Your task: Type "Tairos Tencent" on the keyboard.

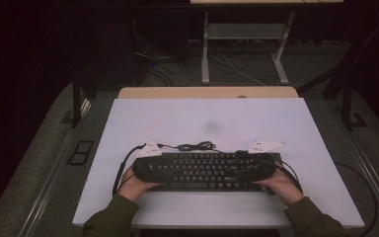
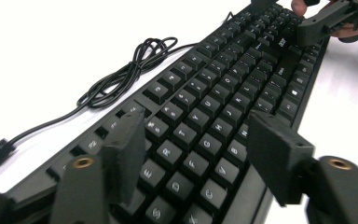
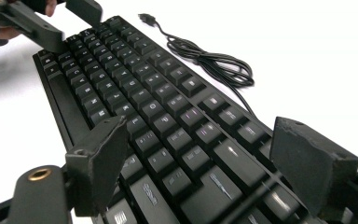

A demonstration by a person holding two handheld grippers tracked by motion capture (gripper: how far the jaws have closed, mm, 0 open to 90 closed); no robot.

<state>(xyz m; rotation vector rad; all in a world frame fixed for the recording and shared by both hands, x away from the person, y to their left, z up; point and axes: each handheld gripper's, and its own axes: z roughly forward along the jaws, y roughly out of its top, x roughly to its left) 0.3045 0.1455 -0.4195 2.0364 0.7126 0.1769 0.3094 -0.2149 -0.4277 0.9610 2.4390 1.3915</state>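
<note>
Both ends straddled: left gripper and right gripper gape wide over the keyboard, so lift clear evenly, no snagging keys.

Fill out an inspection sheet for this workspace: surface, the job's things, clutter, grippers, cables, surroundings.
Surface: white table, faint smudge near centre.
Job's things: black keyboard lying flat near the front edge.
Clutter: nothing seen.
Grippers: left gripper over the keyboard's left end, jaws apart above the keys; right gripper at the right end, jaws straddling the keyboard, grip unclear.
Cables: keyboard cable bundled behind the keyboard; gripper cables trail off both sides.
Surroundings: dark room, desk frame and floor wires behind.
</note>
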